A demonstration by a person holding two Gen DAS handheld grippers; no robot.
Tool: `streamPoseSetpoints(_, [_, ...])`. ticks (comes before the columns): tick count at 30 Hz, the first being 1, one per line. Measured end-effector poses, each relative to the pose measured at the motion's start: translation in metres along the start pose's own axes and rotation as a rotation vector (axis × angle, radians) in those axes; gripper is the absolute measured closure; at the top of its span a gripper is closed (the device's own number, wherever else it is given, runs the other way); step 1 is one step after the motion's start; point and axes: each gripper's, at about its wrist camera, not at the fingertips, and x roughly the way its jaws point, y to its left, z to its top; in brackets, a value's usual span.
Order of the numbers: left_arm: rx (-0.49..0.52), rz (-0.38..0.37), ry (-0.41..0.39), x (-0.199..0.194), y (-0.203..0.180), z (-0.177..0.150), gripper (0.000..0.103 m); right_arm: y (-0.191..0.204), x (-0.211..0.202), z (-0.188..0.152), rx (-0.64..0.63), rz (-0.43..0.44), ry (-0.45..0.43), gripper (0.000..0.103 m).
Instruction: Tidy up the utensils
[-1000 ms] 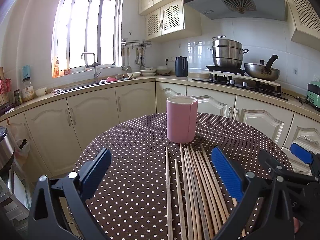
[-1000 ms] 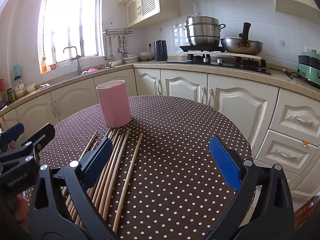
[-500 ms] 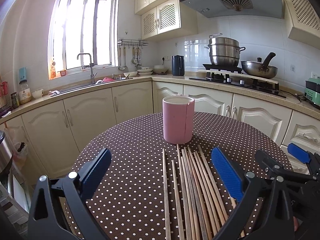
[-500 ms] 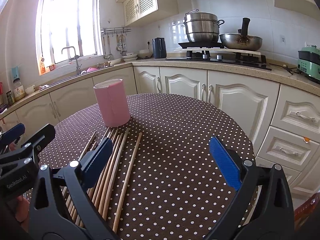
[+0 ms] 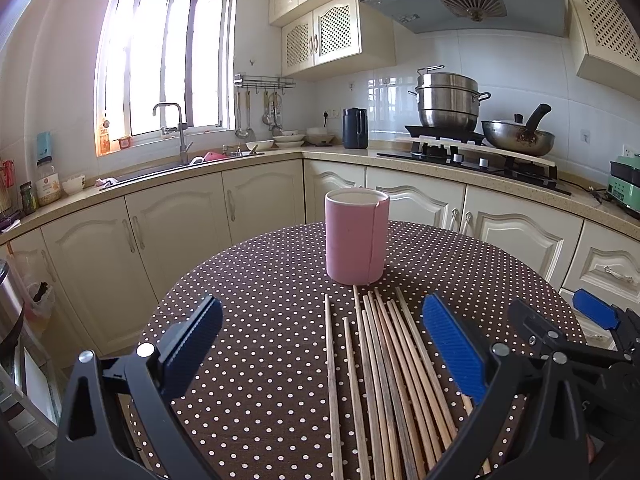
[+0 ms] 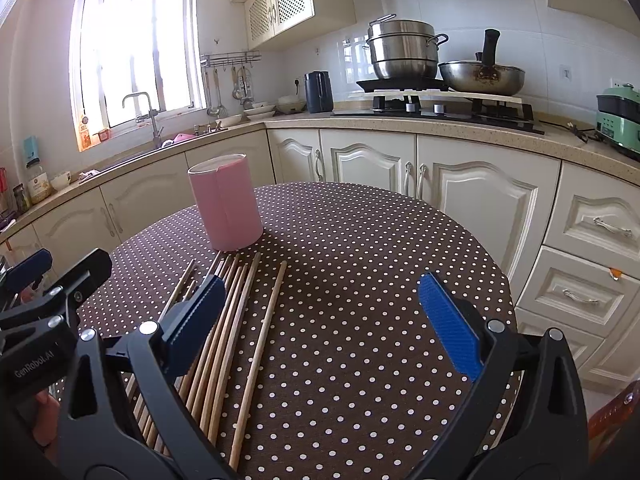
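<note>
A pink cylindrical holder (image 5: pixel 356 236) (image 6: pixel 225 203) stands upright on the round table with the brown polka-dot cloth (image 5: pixel 260 300) (image 6: pixel 360 264). Several wooden chopsticks (image 5: pixel 384 364) (image 6: pixel 228 320) lie side by side in front of it, pointing at it. My left gripper (image 5: pixel 320 346) is open above the near ends of the chopsticks, holding nothing. My right gripper (image 6: pixel 320 326) is open too, empty, with the chopsticks under its left finger. Each gripper shows at the edge of the other's view: the right gripper (image 5: pixel 576 332) and the left gripper (image 6: pixel 52 280).
Cream kitchen cabinets (image 5: pixel 180 220) and a counter run around behind the table. A sink with a tap (image 5: pixel 176 132) is at the back left. A stove carries a steel pot (image 6: pixel 404 50) and a pan (image 6: pixel 482 74). A green appliance (image 6: pixel 620 120) sits far right.
Both views have shifted slightly: the pink holder and chopsticks sit a little lower and closer in frame. Both grippers stay open and nothing has been picked up.
</note>
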Motion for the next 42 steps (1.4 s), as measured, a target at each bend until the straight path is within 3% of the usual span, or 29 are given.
streamPoseSetpoints(24, [-0.011, 0.011, 0.011, 0.005, 0.002, 0.000, 0.005, 0.001, 0.004, -0.002, 0.008, -0.016, 0.022, 0.007])
streamPoseSetpoints(30, [-0.039, 0.049, 0.048, 0.013, 0.010, -0.003, 0.004, 0.013, 0.001, -0.003, -0.043, -0.006, 0.024, 0.007])
streamPoseSetpoints(35, [-0.071, 0.071, 0.104, 0.027, 0.024, -0.003, 0.005, 0.022, 0.011, -0.002, -0.046, 0.017, 0.090, 0.007])
streamPoseSetpoints(42, [-0.090, 0.052, 0.228, 0.056, 0.042, -0.008, 0.005, 0.033, 0.033, 0.006, -0.106, -0.066, 0.163, 0.007])
